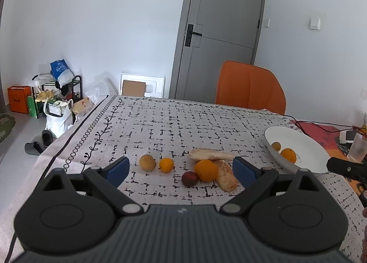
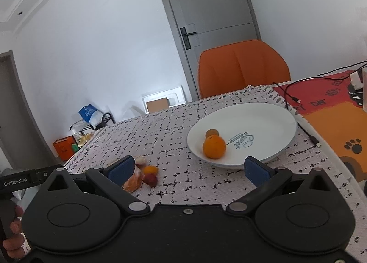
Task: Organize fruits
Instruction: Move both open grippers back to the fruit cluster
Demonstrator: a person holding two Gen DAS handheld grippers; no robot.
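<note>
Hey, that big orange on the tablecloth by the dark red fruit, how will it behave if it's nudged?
The big round orange would probably roll. The dark red fruit and fibrous husk beside it may stop it. Its firm-looking skin probably suits blue fingers.

A table covered by a pale tablecloth (image 1: pixel 174 123) with a black broken-grid print. On the cloth lie a brownish round fruit (image 1: pixel 147 162), a small orange (image 1: pixel 166 165), a large orange (image 1: pixel 206 170), a dark red fruit (image 1: pixel 190 179) and two pale fibrous pieces (image 1: pixel 211 154). To the right sits a white plate (image 2: pixel 263 120), beside a red and orange mat (image 2: pixel 330 111) with black cables.
</note>
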